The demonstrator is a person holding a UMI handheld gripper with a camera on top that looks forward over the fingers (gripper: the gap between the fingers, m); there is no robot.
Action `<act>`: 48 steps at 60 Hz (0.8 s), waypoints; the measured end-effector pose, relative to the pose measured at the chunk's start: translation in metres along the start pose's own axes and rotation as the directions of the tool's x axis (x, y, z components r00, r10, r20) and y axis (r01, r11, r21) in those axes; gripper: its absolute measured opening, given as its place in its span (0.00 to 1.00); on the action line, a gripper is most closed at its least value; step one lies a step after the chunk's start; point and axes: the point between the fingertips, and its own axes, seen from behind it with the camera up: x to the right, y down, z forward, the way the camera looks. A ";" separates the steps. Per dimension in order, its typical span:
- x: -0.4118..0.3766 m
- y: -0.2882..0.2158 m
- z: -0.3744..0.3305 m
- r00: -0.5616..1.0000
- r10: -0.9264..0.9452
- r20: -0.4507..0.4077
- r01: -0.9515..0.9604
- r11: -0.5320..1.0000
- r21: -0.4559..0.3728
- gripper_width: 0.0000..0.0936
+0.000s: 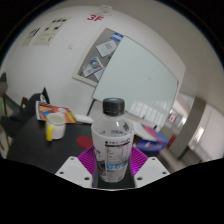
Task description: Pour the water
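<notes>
The gripper (pixel 112 166) was closed on a clear plastic water bottle (pixel 112 143) with a black cap, both purple pads (pixel 87 160) pressing its sides. Behind it, a dark table (pixel 30 132) carried a white cup (pixel 57 128).

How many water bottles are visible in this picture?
1. The clear water bottle with a black cap stands between the fingers of the claw, ahead of the cluttered table. Others may be hidden behind it.

An office or meeting room: wall whiteboard (pixel 135 62) with pinned papers (pixel 98 62)
</notes>
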 end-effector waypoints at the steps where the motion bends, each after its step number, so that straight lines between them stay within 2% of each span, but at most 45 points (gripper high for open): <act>1: 0.009 -0.007 0.006 0.999 -0.029 -0.020 0.029 1.000 0.008 0.43; 9: 0.052 -0.066 0.059 0.945 -0.283 -0.162 0.295 0.954 0.053 0.43; 14: 0.054 -0.109 0.093 0.850 -0.476 -0.226 0.504 0.860 0.085 0.43; 19: 0.032 -0.149 0.120 0.690 -0.662 -0.293 0.714 0.689 0.126 0.43; 26: -0.022 -0.187 0.147 0.385 -0.835 -0.394 0.923 0.353 0.154 0.43; 35: -0.097 -0.188 0.164 0.037 -0.884 -0.466 0.983 -0.053 0.178 0.43; 44: -0.140 -0.164 0.174 -0.134 -0.867 -0.480 0.947 -0.255 0.197 0.43; 48: -0.151 -0.155 0.173 -0.156 -0.861 -0.483 0.934 -0.287 0.212 0.43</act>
